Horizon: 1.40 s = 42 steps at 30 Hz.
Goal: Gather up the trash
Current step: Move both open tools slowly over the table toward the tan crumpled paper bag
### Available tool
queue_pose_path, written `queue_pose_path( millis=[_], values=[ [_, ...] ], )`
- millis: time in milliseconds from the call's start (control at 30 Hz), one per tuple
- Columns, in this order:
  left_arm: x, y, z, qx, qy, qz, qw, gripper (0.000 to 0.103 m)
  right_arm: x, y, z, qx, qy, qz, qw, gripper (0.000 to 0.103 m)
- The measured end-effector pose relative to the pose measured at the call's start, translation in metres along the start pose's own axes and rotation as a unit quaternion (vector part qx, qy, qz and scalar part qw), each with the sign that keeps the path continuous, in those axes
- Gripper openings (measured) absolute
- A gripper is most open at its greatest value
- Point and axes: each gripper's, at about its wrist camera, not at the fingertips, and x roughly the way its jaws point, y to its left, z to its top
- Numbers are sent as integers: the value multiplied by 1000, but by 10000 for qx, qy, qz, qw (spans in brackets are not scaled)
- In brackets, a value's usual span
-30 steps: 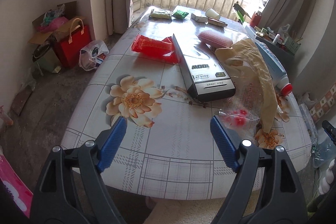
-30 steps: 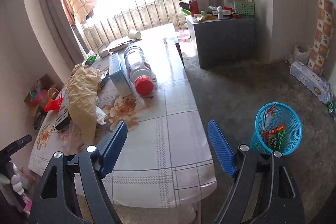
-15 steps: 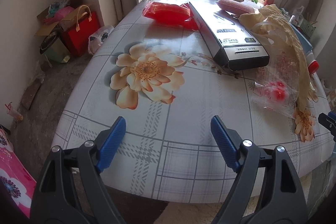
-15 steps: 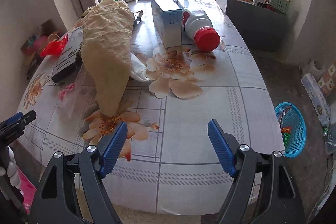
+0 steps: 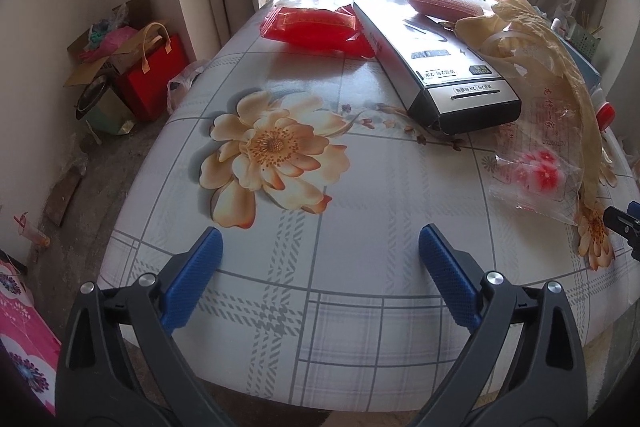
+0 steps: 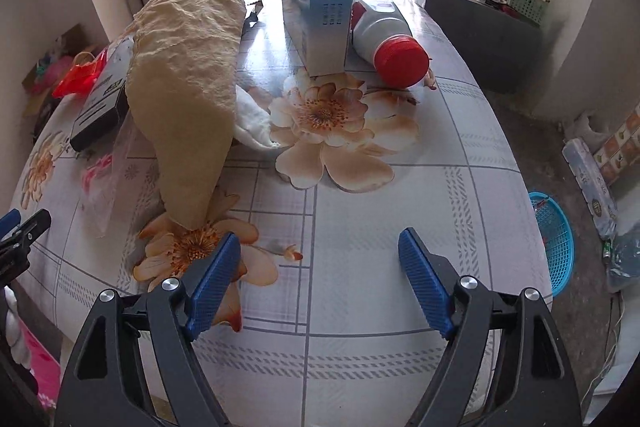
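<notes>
Both hand-held grippers hang spread and empty over the counter's near edge: the left hand-held gripper above bare floral oilcloth, the right hand-held gripper just short of a crumpled tan paper bag. A clear plastic wrapper lies beside the bag. One red-capped white bottle lies on its side touching a blue carton. A blue mesh basket sits on the floor, right of the counter.
</notes>
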Motion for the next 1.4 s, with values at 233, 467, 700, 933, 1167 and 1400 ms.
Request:
queue_pose_path(
  millis=[233, 467, 700, 933, 1167, 1400],
  values=[
    [0, 0, 0, -13, -9, 21, 10000, 95, 5, 2, 1, 87, 69, -26, 9999, 96],
    [0, 1, -1, 6, 70, -25, 10000, 95, 8, 2, 3, 207, 71, -73, 9997, 97],
    [-1, 3, -2, -30, 173, -50, 9998, 95, 9, 2, 5, 244, 80, -88, 9996, 97],
    [-2, 3, -2, -89, 250, -15, 9996, 95, 9, 2, 6, 247, 104, -86, 9996, 97],
    [-1, 4, -1, -55, 297, -51, 9995, 95, 9, 2, 7, 280, 84, -105, 9995, 97],
    [1, 4, 0, 7, 306, -92, 9995, 96, 9, 2, 7, 340, 60, -141, 9993, 97]
  ],
)
